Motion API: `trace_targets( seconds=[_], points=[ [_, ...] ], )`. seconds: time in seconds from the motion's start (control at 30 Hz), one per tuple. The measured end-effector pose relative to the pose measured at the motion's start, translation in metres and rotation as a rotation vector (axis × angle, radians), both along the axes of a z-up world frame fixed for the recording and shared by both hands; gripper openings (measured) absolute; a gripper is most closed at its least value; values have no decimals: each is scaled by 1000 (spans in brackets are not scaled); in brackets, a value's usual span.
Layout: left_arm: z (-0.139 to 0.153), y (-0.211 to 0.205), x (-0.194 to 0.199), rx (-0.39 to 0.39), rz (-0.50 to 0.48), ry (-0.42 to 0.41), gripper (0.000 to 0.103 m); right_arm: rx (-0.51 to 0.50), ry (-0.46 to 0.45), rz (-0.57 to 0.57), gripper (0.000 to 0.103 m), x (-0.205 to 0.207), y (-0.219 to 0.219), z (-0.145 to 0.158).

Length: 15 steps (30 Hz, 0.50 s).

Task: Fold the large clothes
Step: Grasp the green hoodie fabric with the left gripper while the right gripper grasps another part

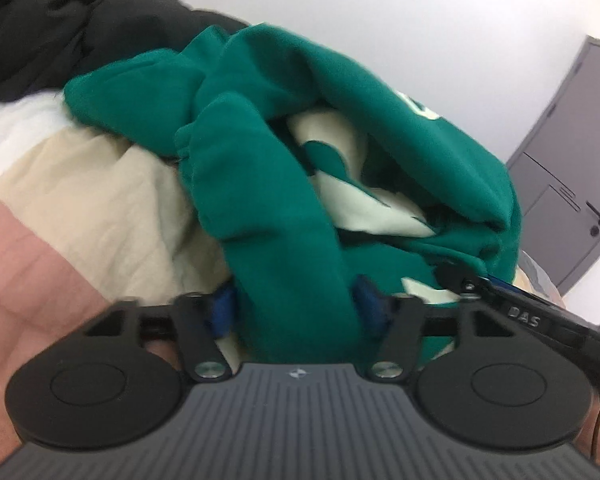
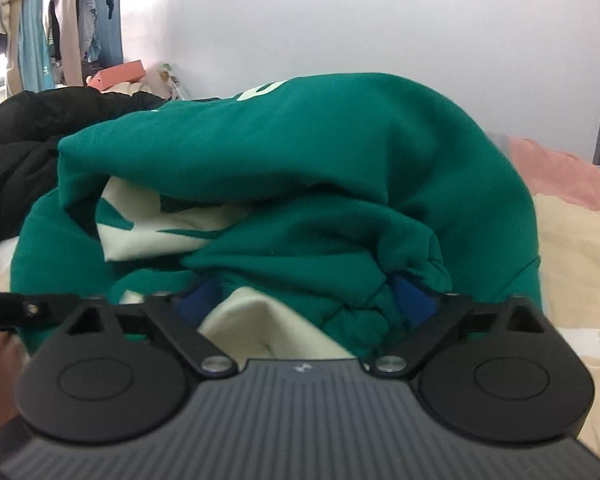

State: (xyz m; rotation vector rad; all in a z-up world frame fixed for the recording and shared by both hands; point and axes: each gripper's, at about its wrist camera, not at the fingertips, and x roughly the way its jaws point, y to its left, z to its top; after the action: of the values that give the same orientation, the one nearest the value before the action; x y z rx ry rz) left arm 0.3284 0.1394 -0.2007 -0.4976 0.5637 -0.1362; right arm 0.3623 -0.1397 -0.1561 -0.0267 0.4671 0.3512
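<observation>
A: White wall, grey door [image 1: 572, 184], and a bed under a beige sheet [image 1: 92, 200] with a black jacket [image 2: 16, 160] heaped behind. Where's the garment?

B: The green sweatshirt [image 2: 300, 152] lies bunched on the sheet. The left gripper [image 1: 296, 312] has a thick green fold between its blue pads, apparently clamped; the right gripper [image 2: 308, 300] pinches a gathered cuff and cream lining.

A: Risk?

B: Each bite likely takes several layers, so lifting could drag a wad instead of an edge.

A bedroom at home: a bed [image 2: 580, 240] with rumpled bedding, hanging clothes [image 2: 52, 20], a grey door [image 1: 572, 168].
</observation>
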Motion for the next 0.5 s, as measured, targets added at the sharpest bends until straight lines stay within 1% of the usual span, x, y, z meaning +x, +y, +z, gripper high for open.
trace_targets(
  seconds=[0.03,0.07,0.1,0.13,0.17,0.23,0.3,0.4,0.5],
  points=[
    [3,-1,-2,-2,-14,-11,38,-3,4,18,61,-3,1,1],
    [6,-4,-4,-1,-29,-22,31,-13,9,30,50,-6,1,3],
    [11,-6,-7,0,-47,-36,21,-25,5,40,46,-11,2,6],
    [16,-9,-12,-3,-65,-53,16,-34,0,49,35,-16,2,10],
    [21,-12,-17,0,-79,-73,14,-36,-3,56,29,-20,2,14],
    [35,-21,-30,15,-106,-117,13,-37,-11,57,26,-29,-1,24],
    [49,-29,-44,-2,-141,-158,12,-28,-33,55,25,-39,-10,32],
    [71,-51,-76,-10,-229,-244,11,1,-69,41,23,-61,-28,50],
    [89,-76,-110,-13,-334,-311,11,26,-96,24,23,-86,-43,69]
  ],
)
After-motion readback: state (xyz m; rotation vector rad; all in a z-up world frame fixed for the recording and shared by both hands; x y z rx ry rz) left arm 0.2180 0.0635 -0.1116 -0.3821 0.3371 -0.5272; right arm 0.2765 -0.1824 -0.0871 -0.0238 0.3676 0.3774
